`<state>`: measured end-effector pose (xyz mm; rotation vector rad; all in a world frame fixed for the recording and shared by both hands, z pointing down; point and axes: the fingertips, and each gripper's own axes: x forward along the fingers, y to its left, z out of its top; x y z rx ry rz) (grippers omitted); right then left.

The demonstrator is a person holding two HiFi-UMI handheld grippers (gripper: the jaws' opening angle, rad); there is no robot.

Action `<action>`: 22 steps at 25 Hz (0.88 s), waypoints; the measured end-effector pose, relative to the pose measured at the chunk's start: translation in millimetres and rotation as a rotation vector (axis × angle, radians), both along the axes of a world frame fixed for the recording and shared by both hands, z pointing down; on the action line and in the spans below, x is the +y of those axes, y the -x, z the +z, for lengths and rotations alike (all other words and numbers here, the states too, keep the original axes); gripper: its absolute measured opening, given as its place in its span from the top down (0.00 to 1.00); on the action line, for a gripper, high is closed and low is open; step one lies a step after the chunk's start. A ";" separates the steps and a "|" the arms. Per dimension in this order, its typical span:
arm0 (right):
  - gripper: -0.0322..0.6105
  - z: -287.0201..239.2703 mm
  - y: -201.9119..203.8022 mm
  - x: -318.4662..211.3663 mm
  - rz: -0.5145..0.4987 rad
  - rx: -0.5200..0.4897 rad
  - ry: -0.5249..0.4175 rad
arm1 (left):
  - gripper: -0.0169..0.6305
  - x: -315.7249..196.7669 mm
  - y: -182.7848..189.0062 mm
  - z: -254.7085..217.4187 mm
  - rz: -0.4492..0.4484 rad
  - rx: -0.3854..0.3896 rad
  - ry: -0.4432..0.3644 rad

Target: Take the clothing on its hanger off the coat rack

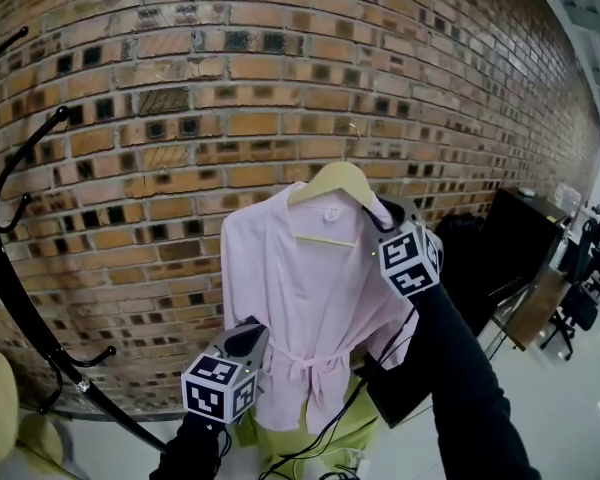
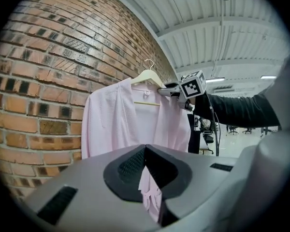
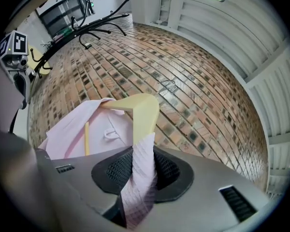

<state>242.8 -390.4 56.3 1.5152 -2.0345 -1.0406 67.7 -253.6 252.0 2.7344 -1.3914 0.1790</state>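
- Right claw [image 3: 140,153] is seen clenched on a fold of the pale pink waffle-weave robe [image 3: 72,129], just below the end of the cream wooden hanger [image 3: 140,108]. The cloth is pressed between both pads, and the hanger arm rises directly above them.
- In the head view this right claw [image 1: 380,223] is held at the hanger's [image 1: 335,180] right shoulder, so the garment's weight is judged to be carried there.
- Left claw [image 2: 145,149] is closed, its tips meeting. A strip of pink cloth shows in the gap behind the tips, so a low edge of the robe [image 2: 111,124] appears to be pinched, though the view there is cramped.
- In the head view the left claw [image 1: 255,340] is placed against the robe's [image 1: 300,288] lower left side, near the tied belt.
- As to progress, the hanger's thin metal hook is seen free in front of the red brick wall [image 1: 280,68], resting on nothing.
- The black curved-hook coat rack [image 1: 42,348] stands well apart at the left, with no part of the garment touching it.
- The lifting-off is therefore judged done. Only carrying the robe clear and putting it somewhere may be left, and no receiving surface is shown.
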 end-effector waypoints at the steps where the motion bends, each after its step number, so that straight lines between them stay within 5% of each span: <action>1: 0.83 6.3 -1.1 -6.0 -0.005 -0.001 0.004 | 0.95 -3.4 -1.1 3.9 -0.007 0.002 0.007; 22: 0.82 239.4 -20.6 -79.1 -0.140 -0.014 0.268 | 0.95 -39.9 -40.4 144.3 -0.087 -0.030 0.272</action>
